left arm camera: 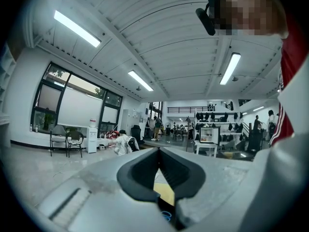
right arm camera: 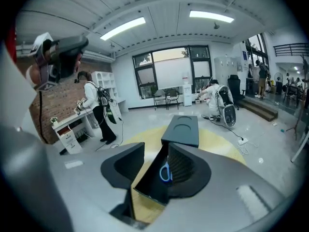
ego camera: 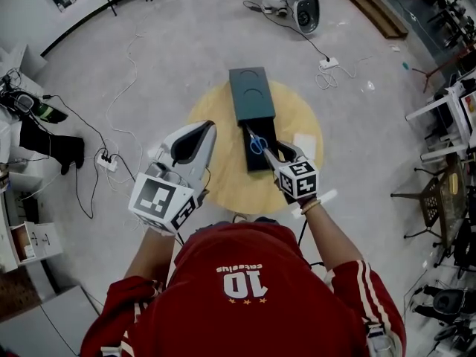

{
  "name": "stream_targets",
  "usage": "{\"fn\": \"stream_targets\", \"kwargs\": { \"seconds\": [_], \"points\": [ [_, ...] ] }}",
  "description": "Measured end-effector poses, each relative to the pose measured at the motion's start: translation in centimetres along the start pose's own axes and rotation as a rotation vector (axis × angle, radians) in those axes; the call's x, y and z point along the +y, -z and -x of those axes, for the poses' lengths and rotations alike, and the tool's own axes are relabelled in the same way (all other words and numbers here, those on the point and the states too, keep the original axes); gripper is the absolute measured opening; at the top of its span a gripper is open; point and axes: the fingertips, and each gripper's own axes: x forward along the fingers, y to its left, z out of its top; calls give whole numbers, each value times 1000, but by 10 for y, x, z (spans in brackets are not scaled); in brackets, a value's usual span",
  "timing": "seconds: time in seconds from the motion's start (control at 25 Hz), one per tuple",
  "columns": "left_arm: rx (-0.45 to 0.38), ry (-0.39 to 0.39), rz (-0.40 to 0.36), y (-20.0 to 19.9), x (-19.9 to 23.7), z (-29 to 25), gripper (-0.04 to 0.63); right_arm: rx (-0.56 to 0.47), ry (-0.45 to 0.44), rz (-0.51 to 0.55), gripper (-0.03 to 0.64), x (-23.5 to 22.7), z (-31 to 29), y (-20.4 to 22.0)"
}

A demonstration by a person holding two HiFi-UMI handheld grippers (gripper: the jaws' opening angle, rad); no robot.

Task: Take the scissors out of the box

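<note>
On a round wooden table (ego camera: 223,177) lies a dark green box tray (ego camera: 253,163) with its lid (ego camera: 251,94) slid off toward the far side. Blue-handled scissors (ego camera: 257,144) lie inside the tray. My right gripper (ego camera: 275,152) hovers over the tray's right edge, open. In the right gripper view the scissors' handle (right arm camera: 165,172) shows in the gap between the jaws of the right gripper (right arm camera: 156,146), close to the right pad. My left gripper (ego camera: 208,127) is held above the table's left side, shut and empty, and its tips meet in the left gripper view (left arm camera: 158,151).
A white card (ego camera: 305,143) rests on the table to the right of the box. Cables and a power strip (ego camera: 106,161) trail over the floor at left. Chairs and tables (ego camera: 439,192) crowd the right side. A person stands by a desk (right arm camera: 99,110).
</note>
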Motion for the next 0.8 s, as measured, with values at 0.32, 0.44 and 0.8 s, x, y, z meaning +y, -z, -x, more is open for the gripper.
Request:
{"fn": "stream_targets", "kwargs": {
  "seconds": [0.32, 0.44, 0.8],
  "points": [
    [7, -9, 10, 3, 7, -7, 3, 129, -1, -37, 141, -17, -55, 48],
    [13, -10, 9, 5, 8, -13, 3, 146, 10, -102, 141, -26, -74, 55],
    [37, -16, 25, 13, 16, -28, 3, 306, 65, -122, 141, -41, -119, 89]
  ]
}}
